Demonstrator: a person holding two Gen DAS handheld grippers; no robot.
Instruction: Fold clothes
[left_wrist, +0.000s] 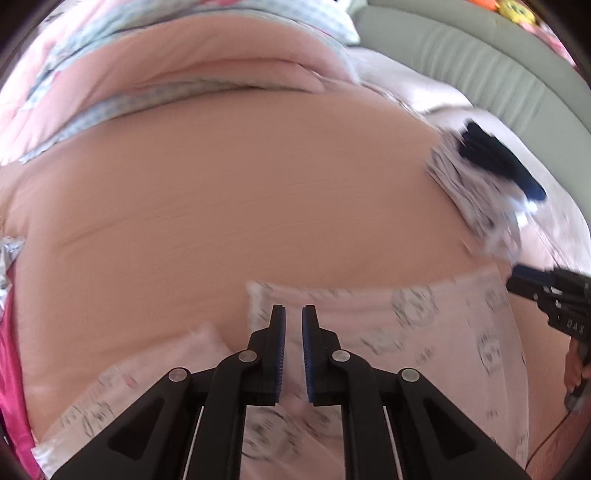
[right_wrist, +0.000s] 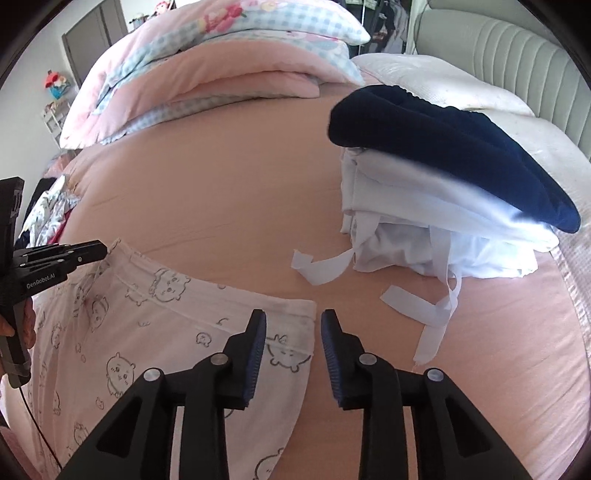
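Two grippers hang over a bed covered with a peach-pink sheet (right_wrist: 221, 206), each held in a person's hand. The task's garment, a pair of pale pink pyjama trousers (right_wrist: 122, 332) printed with small cartoon animals, lies spread flat on the near part of the sheet, its white-banded waist edge turned toward the far side.

The left gripper (left_wrist: 293, 325) sits above that garment near its waist edge; its blue-padded jaws stand almost together with only a narrow slit between them, and the blurred left wrist view does not show cloth caught in it. In the right wrist view this gripper (right_wrist: 92, 251) appears at the left edge, over the trousers' far left corner.

The right gripper (right_wrist: 293, 332) hovers over the right end of the waistband, its jaws apart and nothing clamped between the pads; the cloth's corner lies below the gap.

Farther off to the right rests a stack of folded clothes: a navy garment (right_wrist: 443, 147) on top of white folded pieces (right_wrist: 413, 206), with loose white straps (right_wrist: 325, 269) trailing onto the sheet toward the near side.

At the far side lies a folded pink and blue-checked quilt (right_wrist: 221, 74), beside a cream pillow (right_wrist: 461, 85) against the grey-green padded headboard (right_wrist: 517, 48). No container shows in either view.
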